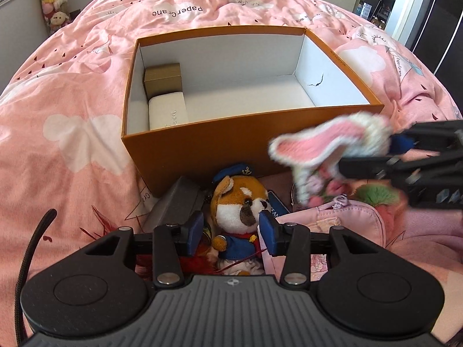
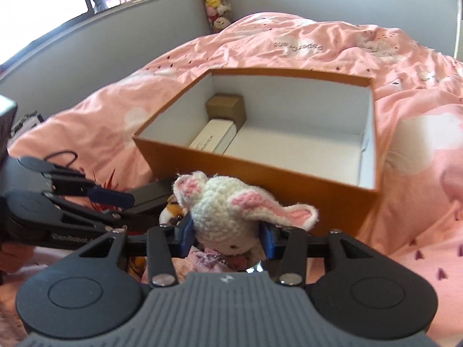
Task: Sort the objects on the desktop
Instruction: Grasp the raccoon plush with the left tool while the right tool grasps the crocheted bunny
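Observation:
An open orange box (image 1: pixel 202 150) stands on the pink bedspread. Inside it at the left lie a small gold box (image 1: pixel 163 76) and a white case (image 1: pixel 167 110). A heap of items sits before the box's near wall. My left gripper (image 1: pixel 231 231) stands open low over the heap, its blue pads on either side of a sailor plush dog (image 1: pixel 240 205). My right gripper (image 2: pixel 227 235) is shut on a white and pink crochet bunny (image 2: pixel 220 211). It holds the bunny (image 1: pixel 332 141) in the air in front of the box's near right corner.
Beside the plush dog lie a dark grey case (image 1: pixel 176 202), a pink pouch (image 1: pixel 347 219) and a green and pink furry thing (image 1: pixel 376 195). A black cable (image 1: pixel 31 245) trails at the left. The rumpled bedspread (image 1: pixel 72 101) surrounds the box.

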The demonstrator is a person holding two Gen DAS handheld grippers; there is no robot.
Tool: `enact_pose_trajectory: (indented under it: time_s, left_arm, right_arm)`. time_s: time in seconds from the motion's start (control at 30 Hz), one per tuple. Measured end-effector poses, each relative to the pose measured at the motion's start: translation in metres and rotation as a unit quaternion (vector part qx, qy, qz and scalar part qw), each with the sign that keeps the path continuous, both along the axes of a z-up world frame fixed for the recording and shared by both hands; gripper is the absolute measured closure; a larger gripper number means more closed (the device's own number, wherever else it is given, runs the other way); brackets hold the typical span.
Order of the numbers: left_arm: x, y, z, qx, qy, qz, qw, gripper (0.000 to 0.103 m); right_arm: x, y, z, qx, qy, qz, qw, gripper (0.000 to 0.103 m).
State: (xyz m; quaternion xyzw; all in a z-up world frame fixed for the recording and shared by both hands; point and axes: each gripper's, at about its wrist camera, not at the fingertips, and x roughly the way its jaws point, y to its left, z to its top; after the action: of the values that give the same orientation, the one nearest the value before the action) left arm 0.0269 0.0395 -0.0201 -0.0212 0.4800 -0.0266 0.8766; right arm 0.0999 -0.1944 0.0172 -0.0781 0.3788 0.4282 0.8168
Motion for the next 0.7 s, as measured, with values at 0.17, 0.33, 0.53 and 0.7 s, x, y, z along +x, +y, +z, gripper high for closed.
enact_pose_trajectory:
  time_s: [0.17,0.33,0.53,0.7]
  left_arm:
    - [-0.001,-0.002,0.003,0.002,-0.004,-0.001,1.0000,0.053]
    - [-0.002,-0.005,0.007,0.004,-0.009,-0.009,0.9999,0.053]
    - [0.001,-0.007,0.003,0.003,-0.001,-0.010,0.9999,0.053]
    - [0.006,-0.001,-0.003,0.000,0.004,0.014,0.9999,0.053]
  right_arm:
    - [0.010,-0.037,0.036,0.000,0.010,-0.020,1.000,0.055]
    - [0.016,-0.069,0.050,-0.037,0.053,-0.034,0.997,0.055]
    - [0.035,-0.075,0.026,-0.075,0.102,-0.037,0.991,0.053]
    - [0.055,-0.061,-0.005,-0.073,0.099,-0.068,0.990,0.051]
